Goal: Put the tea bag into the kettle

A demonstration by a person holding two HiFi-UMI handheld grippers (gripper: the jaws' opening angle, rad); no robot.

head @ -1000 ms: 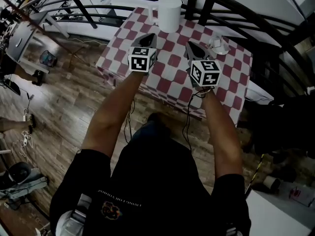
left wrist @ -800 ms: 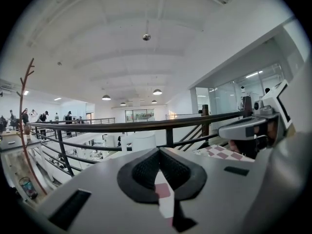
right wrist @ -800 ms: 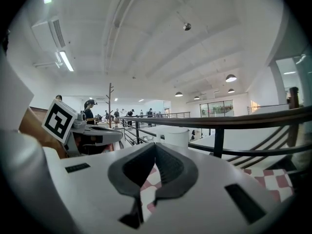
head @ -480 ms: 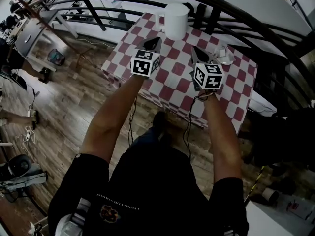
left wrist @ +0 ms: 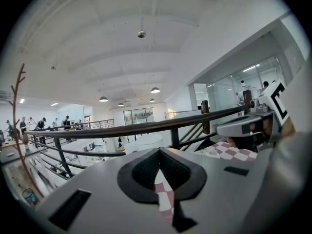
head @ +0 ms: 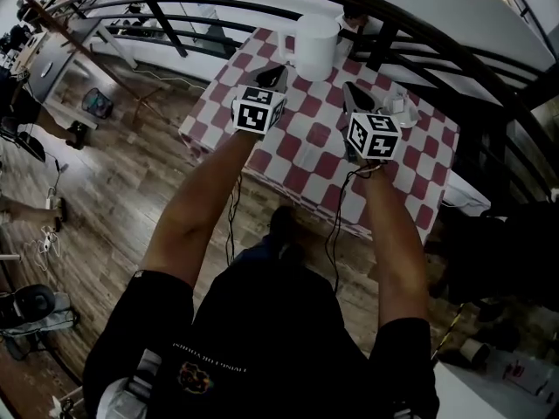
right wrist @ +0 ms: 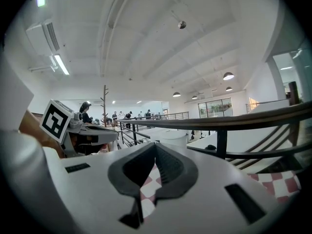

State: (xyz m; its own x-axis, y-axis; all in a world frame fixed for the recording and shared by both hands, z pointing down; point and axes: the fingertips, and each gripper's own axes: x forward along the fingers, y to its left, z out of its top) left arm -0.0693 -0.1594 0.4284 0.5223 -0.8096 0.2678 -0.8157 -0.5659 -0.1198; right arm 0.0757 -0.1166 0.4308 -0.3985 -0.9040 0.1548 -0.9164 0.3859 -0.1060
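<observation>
A bench [head: 297, 151] draped in red-and-white checked cloth stands on a brown wooden plank floor [head: 113, 190]. At upper centre, the left gripper [head: 272, 75] is closed and empty, just below a white cylindrical kettle [head: 316, 44]. The right gripper [head: 352, 92], likewise closed and empty, is near the small white tea bag [head: 398, 105].

Kettle and tea bag — both on the checked cloth, apart

The kettle [head: 316, 44], a plain white cylinder, stands upright at the far edge of the red-and-white checked tablecloth [head: 301, 151], about 12 o'clock in the head view, its handle toward 9 o'clock. The tea bag [head: 397, 105] — a small, pale, crumpled shape, too small to make out further — lies on the cloth at roughly 4 o'clock from the kettle, well apart from it.
</observation>
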